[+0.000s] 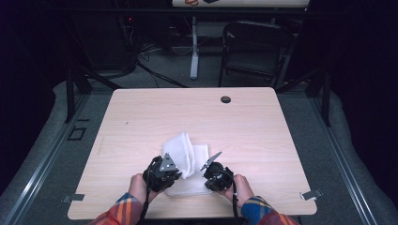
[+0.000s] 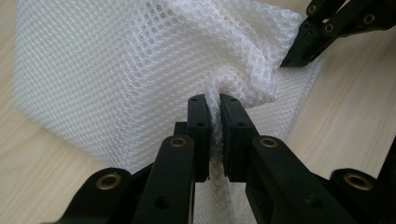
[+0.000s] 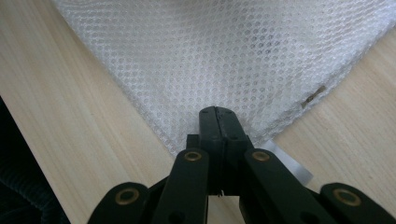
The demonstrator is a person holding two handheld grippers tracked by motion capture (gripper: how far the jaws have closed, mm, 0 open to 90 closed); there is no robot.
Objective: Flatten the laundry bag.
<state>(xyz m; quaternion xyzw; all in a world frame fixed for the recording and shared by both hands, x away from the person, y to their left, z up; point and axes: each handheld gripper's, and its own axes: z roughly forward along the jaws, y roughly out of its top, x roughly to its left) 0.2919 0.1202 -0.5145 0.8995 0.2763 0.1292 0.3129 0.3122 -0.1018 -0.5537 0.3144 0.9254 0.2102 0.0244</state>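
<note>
From above, the white mesh cloth (image 1: 184,157) is lying on the near half of the wooden table (image 1: 141,122), partly folded over itself, and both hands are working at its near edge. The left gripper (image 1: 174,174) is sitting at the cloth's left near side, the right gripper (image 1: 210,174) at its right; their bodies are covering the tips here, so the grip itself is hard to read from this height. The person's checked sleeves are getting cut off by the bottom edge.

Over to the left gripper view: the left gripper (image 2: 214,105) is clamping a bunched ridge of the mesh cloth (image 2: 116,70), fabric squeezed between the two pads and puckering above them. The other gripper (image 2: 299,56) is peeking in at the top right, mostly cropped.

In the right gripper view, the right gripper (image 3: 217,120) is clenched tight right at a corner of the mesh cloth (image 3: 210,56). Whether the corner is actually pinched is hard to say, as the jaws are hiding it. A small tag (image 3: 286,162) is poking out beside them.
</note>
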